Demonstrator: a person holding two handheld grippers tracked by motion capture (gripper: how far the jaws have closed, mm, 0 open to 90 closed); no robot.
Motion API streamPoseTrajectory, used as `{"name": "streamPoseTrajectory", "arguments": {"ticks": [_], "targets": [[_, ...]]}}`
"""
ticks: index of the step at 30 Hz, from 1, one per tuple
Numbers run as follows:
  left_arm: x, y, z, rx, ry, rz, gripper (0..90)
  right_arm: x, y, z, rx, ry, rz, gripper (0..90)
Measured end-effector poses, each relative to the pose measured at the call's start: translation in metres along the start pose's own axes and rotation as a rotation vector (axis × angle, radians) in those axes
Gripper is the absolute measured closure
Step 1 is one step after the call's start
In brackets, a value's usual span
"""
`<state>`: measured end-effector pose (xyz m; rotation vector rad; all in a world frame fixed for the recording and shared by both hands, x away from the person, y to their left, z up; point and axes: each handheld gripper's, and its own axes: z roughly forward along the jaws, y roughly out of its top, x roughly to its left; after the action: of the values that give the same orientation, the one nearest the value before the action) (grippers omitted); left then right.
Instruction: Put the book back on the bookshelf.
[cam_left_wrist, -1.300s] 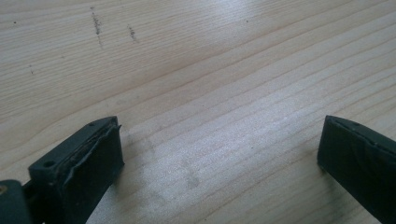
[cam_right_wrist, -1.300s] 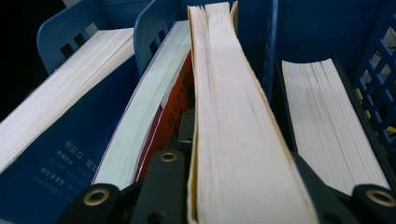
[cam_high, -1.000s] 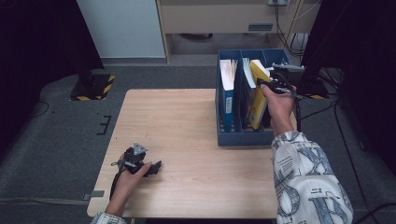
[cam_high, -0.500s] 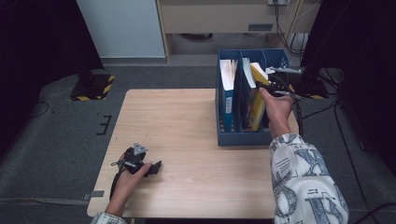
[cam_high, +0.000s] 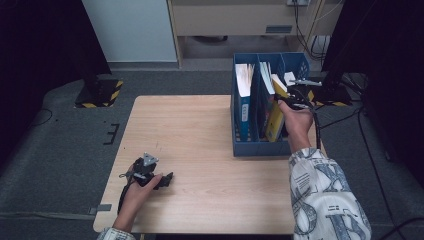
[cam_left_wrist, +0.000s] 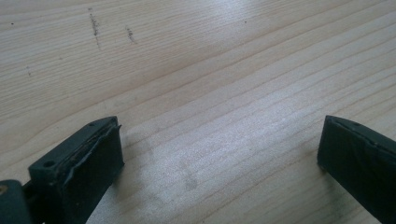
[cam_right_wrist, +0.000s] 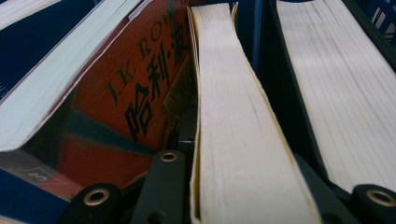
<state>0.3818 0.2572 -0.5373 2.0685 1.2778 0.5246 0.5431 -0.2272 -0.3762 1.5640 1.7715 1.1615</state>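
Bare table (cam_high: 200, 130) left of the blue file box (cam_high: 260, 147); books (cam_high: 245, 80) tightly packed inside.

The table (cam_high: 200, 135) is of pale wood with fine straight grain – its surface under the left gripper (cam_left_wrist: 219, 158) looks matt, with a few small dark scratches beyond the jaws. The jaw pads of this gripper are black and dull, like rubber, a little rough at the edges. Between the jaws of the right gripper (cam_right_wrist: 243, 196) stands a paperback book (cam_right_wrist: 233, 116) with cream, uncoated paper edges. To its left, an orange book cover (cam_right_wrist: 140, 88) shines glossy. The blue file holder (cam_high: 260, 147) looks like smooth plastic.
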Motion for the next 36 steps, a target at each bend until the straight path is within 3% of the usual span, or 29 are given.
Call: {"name": "streamPoseTrajectory", "arguments": {"ticks": [17, 36], "targets": [[0.0, 0.0, 0.0, 0.002, -0.001, 0.004, 0.0, 0.003, -0.002, 0.004, -0.008, 0.001, -0.014, 74.9], [-0.001, 0.0, 0.0, 0.002, -0.003, 0.001, 0.0, -0.001, -0.005, -0.011, 0.036, 0.002, -0.005, 72.0]]}}
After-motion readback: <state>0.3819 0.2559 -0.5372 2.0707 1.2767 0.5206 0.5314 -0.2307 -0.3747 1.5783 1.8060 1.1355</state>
